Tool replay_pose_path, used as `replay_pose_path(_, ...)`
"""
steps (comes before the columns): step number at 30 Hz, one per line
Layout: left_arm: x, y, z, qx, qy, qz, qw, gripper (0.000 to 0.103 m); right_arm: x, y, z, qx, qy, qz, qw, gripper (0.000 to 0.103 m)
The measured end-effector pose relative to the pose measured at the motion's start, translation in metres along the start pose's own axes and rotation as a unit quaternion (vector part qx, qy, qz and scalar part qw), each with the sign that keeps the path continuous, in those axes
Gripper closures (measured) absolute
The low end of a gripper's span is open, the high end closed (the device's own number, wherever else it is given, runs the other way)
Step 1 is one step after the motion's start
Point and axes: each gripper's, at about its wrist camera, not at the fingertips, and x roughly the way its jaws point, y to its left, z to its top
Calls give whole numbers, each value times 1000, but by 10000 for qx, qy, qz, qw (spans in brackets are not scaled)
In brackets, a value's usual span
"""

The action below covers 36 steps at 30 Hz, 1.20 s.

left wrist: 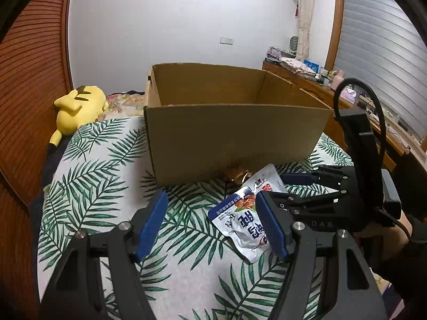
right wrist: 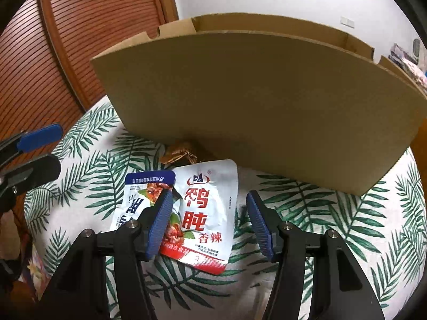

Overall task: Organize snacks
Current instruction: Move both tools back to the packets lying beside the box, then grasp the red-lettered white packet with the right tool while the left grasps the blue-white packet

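Cardboard brown open box (left wrist: 234, 130) is sitting on the leaf-print cloth (left wrist: 88, 186), two white foil snack pouches (right wrist: 205, 213) lying overlapped just before it. Right gripper (right wrist: 208, 224) is hovering spread wide over the red-trimmed pouch, gripping nothing; left gripper (left wrist: 210, 224) is gaping beside, empty.

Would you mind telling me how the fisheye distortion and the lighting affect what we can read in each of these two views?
Left wrist view: the cardboard box stays fairly straight, the wardrobe bows at the edge, and the blue-topped snack pouch is legible but upside down. Right wrist view: the box's near wall curves strongly, lighting is even and dim, and the red-lettered snack pouch reads sharply between the open right tongs, with mild sheen.
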Motion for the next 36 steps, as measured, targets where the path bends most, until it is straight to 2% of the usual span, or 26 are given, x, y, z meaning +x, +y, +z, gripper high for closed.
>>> replay_pose_path(6, 12, -2, -6, -68, 202, 52, 9998, 34, 13, 2, -1, -38, 264, 2, 9996, 43)
replay_pose_path(10, 21, -4, -12, -188, 370, 32, 9991, 34, 12, 9, -3, -265, 268, -158, 9992, 44)
replay_pose_path(13, 29, -8, -18, -265, 509, 36, 9983, 34, 10, 11, -6, -295, 244, -172, 9991, 52)
replay_pose_path(16, 35, -14, -22, -357, 647, 1, 9973, 34, 2, 5, -11, -142, 114, -26, 9998, 65)
replay_pose_path(17, 38, -16, -24, -385, 684, -20, 9969, 34, 0, 3, -12, -108, 117, 25, 9999, 66)
replay_pose_path(23, 54, -25, -30, -559, 949, 51, 9939, 34, -15, -2, -23, -67, -122, 54, 9999, 67)
replay_pose_path(28, 63, -30, -29, -662, 979, 180, 9928, 34, -28, -6, -32, -23, -358, 41, 9993, 67)
replay_pose_path(31, 69, -32, -30, -704, 1067, 248, 9915, 34, -27, -6, -34, -13, -365, 11, 9993, 66)
replay_pose_path(36, 73, -36, -32, -582, 991, 422, 9925, 34, -22, -10, -34, 155, -306, 160, 9993, 66)
